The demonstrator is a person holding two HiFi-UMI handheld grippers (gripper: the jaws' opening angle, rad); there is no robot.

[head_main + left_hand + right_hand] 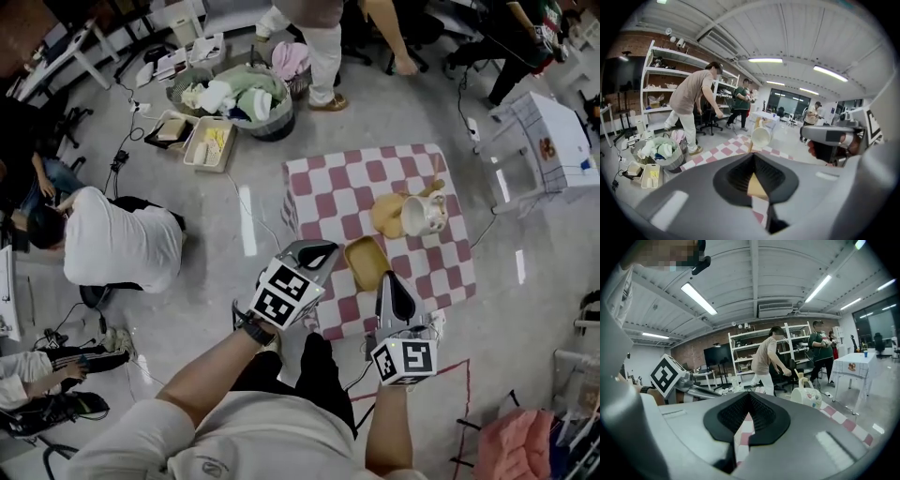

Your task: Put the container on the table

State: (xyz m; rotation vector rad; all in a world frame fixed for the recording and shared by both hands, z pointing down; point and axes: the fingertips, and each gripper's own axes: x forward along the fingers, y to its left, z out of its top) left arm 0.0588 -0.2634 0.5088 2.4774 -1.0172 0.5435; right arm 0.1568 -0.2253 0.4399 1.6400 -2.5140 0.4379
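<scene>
Nearest me, 2 grippers hang over the near edge of the checked table (328,185). On the left gripper (322,249) the jaws are drawn together with nothing between them; only a sliver of table shows through the slit. On the right gripper (393,279) the jaws are likewise closed and empty. Between the 2 tips the yellow container (367,262) sits flat on the cloth, held by neither. Beyond it a round tan lid (385,215) lies just beside a white jug (425,215).
</scene>
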